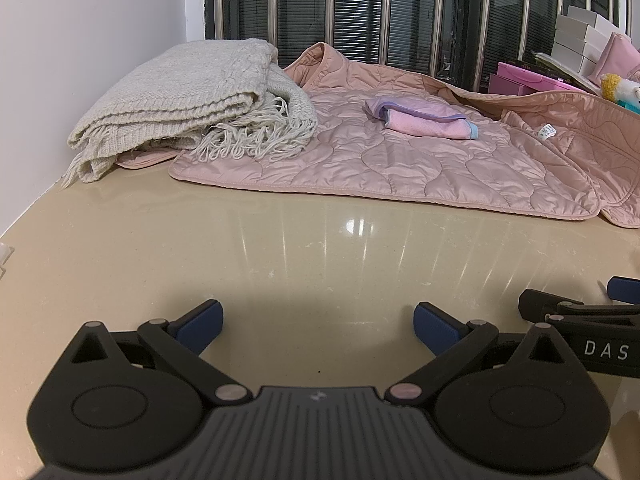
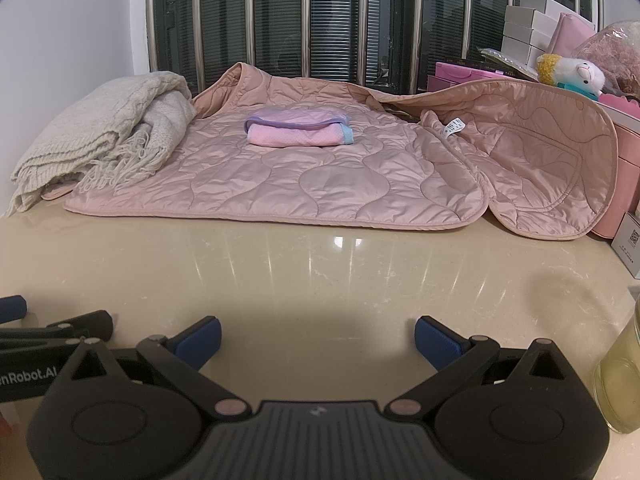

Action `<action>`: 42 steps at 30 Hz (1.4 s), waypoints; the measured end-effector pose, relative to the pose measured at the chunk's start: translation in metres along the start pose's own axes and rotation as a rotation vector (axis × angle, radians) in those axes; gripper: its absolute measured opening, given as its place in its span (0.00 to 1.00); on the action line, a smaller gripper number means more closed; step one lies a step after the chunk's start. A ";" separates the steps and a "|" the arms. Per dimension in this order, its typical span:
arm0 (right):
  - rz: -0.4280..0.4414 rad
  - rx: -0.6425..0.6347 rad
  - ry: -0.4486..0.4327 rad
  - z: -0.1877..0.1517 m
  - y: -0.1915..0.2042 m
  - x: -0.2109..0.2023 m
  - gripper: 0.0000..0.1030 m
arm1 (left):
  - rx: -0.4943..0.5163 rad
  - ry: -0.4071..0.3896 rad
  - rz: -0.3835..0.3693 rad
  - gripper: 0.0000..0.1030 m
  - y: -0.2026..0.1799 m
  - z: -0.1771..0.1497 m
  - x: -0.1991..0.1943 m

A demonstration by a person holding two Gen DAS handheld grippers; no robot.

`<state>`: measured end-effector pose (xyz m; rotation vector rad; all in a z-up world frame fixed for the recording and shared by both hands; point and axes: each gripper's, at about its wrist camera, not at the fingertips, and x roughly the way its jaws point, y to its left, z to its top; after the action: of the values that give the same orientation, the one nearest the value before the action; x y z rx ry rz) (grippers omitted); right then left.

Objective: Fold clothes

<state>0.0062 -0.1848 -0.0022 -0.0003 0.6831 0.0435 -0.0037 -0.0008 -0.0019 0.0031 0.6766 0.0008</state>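
A pink quilted jacket [image 1: 380,160] lies spread on the beige counter [image 1: 280,248]; it also shows in the right wrist view [image 2: 320,176]. A small folded pink and lilac garment [image 1: 420,118] rests on top of it, also seen from the right [image 2: 298,128]. A folded cream knitted shawl with fringe [image 1: 192,104] sits at the jacket's left [image 2: 92,136]. My left gripper [image 1: 318,326] is open and empty, low over the counter, well short of the jacket. My right gripper [image 2: 318,334] is open and empty beside it, also short of the jacket.
Barred windows run behind the counter. At the right stand pink boxes [image 2: 464,74], white cartons [image 2: 532,28], a plush toy [image 2: 576,72] and a glass jar [image 2: 624,376]. A white wall [image 1: 80,40] borders the left. Bare counter lies between grippers and jacket.
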 end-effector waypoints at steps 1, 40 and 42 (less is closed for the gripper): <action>0.000 0.000 0.000 0.000 0.000 0.000 1.00 | 0.000 0.000 0.000 1.00 0.000 0.000 0.000; 0.226 0.147 -0.080 0.124 -0.039 0.022 1.00 | -0.165 -0.172 -0.347 1.00 -0.017 0.138 0.026; 0.262 0.222 -0.071 0.151 -0.049 0.040 1.00 | -0.245 -0.133 -0.342 1.00 -0.019 0.166 0.056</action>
<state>0.1341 -0.2303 0.0892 0.3028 0.6110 0.2178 0.1439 -0.0206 0.0925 -0.3451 0.5334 -0.2435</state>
